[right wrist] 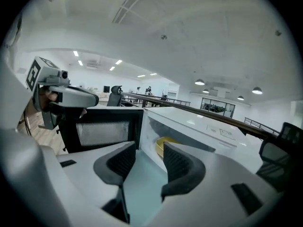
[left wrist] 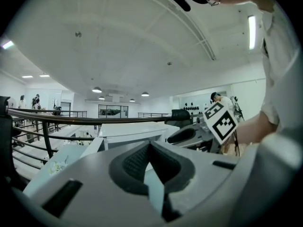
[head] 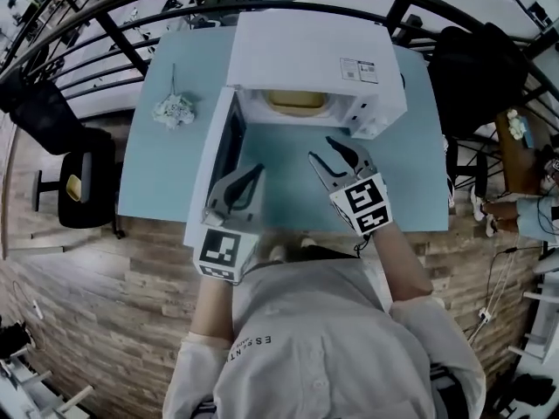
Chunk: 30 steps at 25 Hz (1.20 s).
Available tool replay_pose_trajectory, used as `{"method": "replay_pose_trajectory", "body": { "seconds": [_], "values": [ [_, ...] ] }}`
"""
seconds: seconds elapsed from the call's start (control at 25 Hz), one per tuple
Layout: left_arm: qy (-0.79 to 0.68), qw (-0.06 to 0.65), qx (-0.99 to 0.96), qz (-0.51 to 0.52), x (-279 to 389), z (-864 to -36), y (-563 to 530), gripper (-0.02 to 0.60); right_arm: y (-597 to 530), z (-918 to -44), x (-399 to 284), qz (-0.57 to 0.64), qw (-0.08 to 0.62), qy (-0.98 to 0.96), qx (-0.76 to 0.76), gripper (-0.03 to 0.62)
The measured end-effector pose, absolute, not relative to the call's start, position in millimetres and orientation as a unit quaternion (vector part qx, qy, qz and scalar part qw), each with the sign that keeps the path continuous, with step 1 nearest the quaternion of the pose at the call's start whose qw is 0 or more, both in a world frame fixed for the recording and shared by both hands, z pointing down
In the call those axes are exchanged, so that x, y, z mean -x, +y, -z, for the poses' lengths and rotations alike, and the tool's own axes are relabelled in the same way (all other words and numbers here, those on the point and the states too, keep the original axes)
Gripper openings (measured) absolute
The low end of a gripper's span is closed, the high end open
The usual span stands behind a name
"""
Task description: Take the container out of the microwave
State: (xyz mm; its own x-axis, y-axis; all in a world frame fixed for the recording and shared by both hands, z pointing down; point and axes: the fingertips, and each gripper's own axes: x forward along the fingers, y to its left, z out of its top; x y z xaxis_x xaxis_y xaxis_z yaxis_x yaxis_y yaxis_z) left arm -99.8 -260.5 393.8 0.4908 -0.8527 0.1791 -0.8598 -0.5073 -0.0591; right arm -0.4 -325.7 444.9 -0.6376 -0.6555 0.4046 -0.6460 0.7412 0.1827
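A white microwave (head: 306, 55) stands at the back of the light blue table (head: 410, 182), its door (head: 223, 151) swung open to the left. A yellow container (head: 297, 101) sits inside the cavity; in the right gripper view the same container (right wrist: 162, 144) shows just beyond the jaws. My right gripper (head: 323, 151) hovers open in front of the cavity, nothing between its fingers. My left gripper (head: 255, 173) is beside the open door, jaws together and empty. In the left gripper view the closed left gripper (left wrist: 150, 145) points toward the microwave (left wrist: 132, 129).
A small bunch of white flowers (head: 175, 110) lies on the table left of the door. A black railing (head: 105, 24) curves behind the table. A black chair (head: 83, 177) stands at the left and another (head: 472, 68) at the right.
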Motion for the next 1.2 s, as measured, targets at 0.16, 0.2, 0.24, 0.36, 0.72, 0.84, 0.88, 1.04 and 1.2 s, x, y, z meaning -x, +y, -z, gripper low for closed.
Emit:
{"method": "replay_pose_trajectory", "body": {
  "seconds": [0.16, 0.2, 0.24, 0.36, 0.72, 0.84, 0.88, 1.04, 1.2],
  "values": [
    [-0.520, 0.017, -0.849, -0.091, 102.5, -392.6, -274.3, -0.006, -362.0, -471.2, 12.0, 0.018, 0.293, -0.905, -0.308, 0.187],
    [-0.524, 0.017, -0.847, -0.091, 102.8, -393.7, -277.8, -0.006, -371.0, -479.9, 13.3, 0.021, 0.311, -0.903, -0.297, 0.187],
    [-0.528, 0.018, -0.844, -0.091, 103.1, -395.2, -282.1, -0.006, -380.6, -488.4, 14.2, 0.025, 0.328, -0.899, -0.288, 0.187],
    [-0.538, 0.025, -0.837, -0.091, 106.2, -402.3, -293.1, -0.006, -405.1, -507.0, 21.9, 0.042, 0.366, -0.892, -0.261, 0.187],
    [-0.570, 0.041, -0.814, -0.107, 113.3, -410.0, -308.0, -0.006, -458.6, -567.5, 44.8, 0.089, 0.461, -0.862, -0.190, 0.187],
    [-0.577, 0.044, -0.808, -0.108, 116.0, -412.6, -310.6, -0.006, -470.5, -585.1, 49.6, 0.115, 0.488, -0.849, -0.168, 0.187],
    [-0.580, 0.045, -0.806, -0.109, 116.9, -413.8, -311.0, -0.006, -473.8, -590.9, 49.7, 0.126, 0.498, -0.843, -0.162, 0.187],
    [-0.587, 0.046, -0.801, -0.111, 120.7, -419.2, -310.1, -0.006, -480.9, -604.6, 49.9, 0.148, 0.519, -0.830, -0.145, 0.185],
    [-0.600, 0.067, -0.790, -0.107, 126.6, -423.3, -307.6, -0.006, -485.5, -606.0, 51.0, 0.170, 0.525, -0.822, -0.143, 0.094]
  ]
}}
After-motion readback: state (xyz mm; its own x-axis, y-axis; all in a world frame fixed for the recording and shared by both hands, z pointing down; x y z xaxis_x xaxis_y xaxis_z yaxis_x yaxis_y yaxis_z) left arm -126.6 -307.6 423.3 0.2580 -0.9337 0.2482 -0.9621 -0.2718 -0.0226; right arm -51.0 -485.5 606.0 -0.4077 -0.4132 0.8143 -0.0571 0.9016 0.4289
